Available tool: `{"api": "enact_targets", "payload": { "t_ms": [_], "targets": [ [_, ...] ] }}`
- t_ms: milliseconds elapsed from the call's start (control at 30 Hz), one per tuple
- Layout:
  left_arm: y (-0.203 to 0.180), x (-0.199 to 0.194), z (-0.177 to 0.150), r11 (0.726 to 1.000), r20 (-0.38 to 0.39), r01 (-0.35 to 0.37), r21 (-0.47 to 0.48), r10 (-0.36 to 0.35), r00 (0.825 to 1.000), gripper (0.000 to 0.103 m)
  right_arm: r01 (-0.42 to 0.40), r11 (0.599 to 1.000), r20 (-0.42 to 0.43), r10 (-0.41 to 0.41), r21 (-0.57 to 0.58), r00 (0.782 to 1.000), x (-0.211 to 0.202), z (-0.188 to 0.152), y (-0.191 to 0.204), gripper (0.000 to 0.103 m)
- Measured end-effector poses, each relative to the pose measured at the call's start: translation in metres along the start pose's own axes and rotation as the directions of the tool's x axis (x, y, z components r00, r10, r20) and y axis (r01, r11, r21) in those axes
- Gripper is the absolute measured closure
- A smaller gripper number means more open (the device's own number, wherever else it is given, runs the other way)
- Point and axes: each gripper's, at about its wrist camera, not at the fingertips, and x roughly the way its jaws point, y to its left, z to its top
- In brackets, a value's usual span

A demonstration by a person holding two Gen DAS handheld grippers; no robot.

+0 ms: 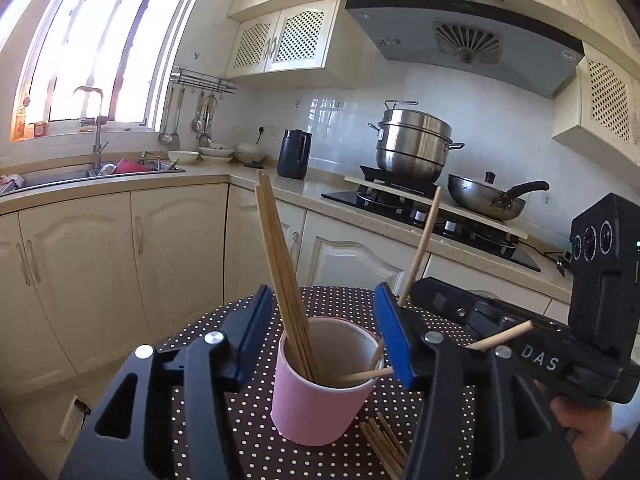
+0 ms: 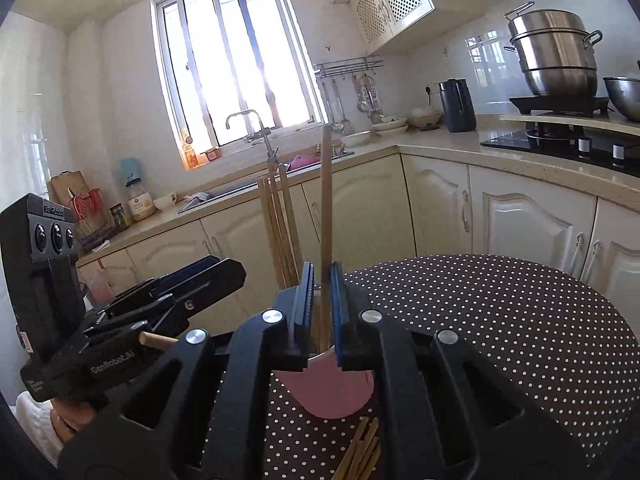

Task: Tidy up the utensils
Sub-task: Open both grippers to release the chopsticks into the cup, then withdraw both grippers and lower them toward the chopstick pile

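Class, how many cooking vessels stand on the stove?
2. The stacked steel steamer pot stands at the left of the stove; the black-handled wok sits right of it. Anything behind them would be hidden.

Cream stone countertop (image 1: 280,194) runs along the walls. Steel sink (image 1: 52,178) with tall chrome faucet (image 1: 96,128) sits under the window (image 1: 104,40). Dark blue kettle (image 1: 294,154) and white bowls (image 1: 216,154) stand at the counter's back edge. Stacked stainless steamer pot (image 1: 414,146) and steel wok (image 1: 486,198) sit on the black gas hob (image 1: 432,216), grey range hood (image 1: 464,44) above.
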Motion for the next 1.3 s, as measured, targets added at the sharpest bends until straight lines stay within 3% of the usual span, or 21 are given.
{"api": "enact_targets", "payload": {
  "t_ms": [33,67,100,233,500,833,1067,1300],
  "targets": [
    [-0.001,-0.004,0.001,1.0,0.005,0.003,0.0,-0.003,1.0,0.048,0.006,1.0,0.004,-0.006,0.0,1.0,-0.003,0.0,0.002,0.073],
    [-0.002,-0.007,0.002,1.0,0.009,0.001,-0.001,-0.001,1.0,0.044,0.011,1.0,0.016,-0.011,-0.002,1.0,-0.007,0.0,0.003,0.058],
    [-0.002,-0.011,0.003,1.0,0.013,0.0,-0.003,0.0,1.0,0.041,0.018,1.0,0.025,-0.018,-0.005,1.0,-0.011,0.001,0.005,0.054],
    [-0.005,-0.025,0.009,1.0,0.025,0.003,-0.005,-0.003,1.0,0.038,0.04,0.999,0.029,-0.039,-0.005,0.999,-0.022,0.004,0.01,0.054],
    [-0.013,-0.06,0.021,1.0,0.073,-0.005,0.002,0.005,0.997,0.033,0.065,0.998,0.079,-0.063,-0.016,0.995,-0.052,0.014,0.025,0.036],
    [-0.029,-0.09,0.018,0.999,0.05,-0.03,0.034,0.028,0.998,0.031,0.089,0.996,0.1,-0.087,-0.017,0.991,-0.095,0.013,0.037,0.032],
    [-0.042,-0.091,-0.003,0.995,-0.041,-0.059,0.076,0.062,0.997,0.03,0.114,0.993,0.058,-0.113,-0.012,0.992,-0.113,-0.003,0.037,0.032],
    [-0.053,-0.085,-0.027,0.988,-0.145,-0.078,0.134,0.098,0.985,0.03,0.137,0.991,-0.017,-0.137,-0.002,0.99,-0.116,-0.025,0.032,0.032]
  ]
}}
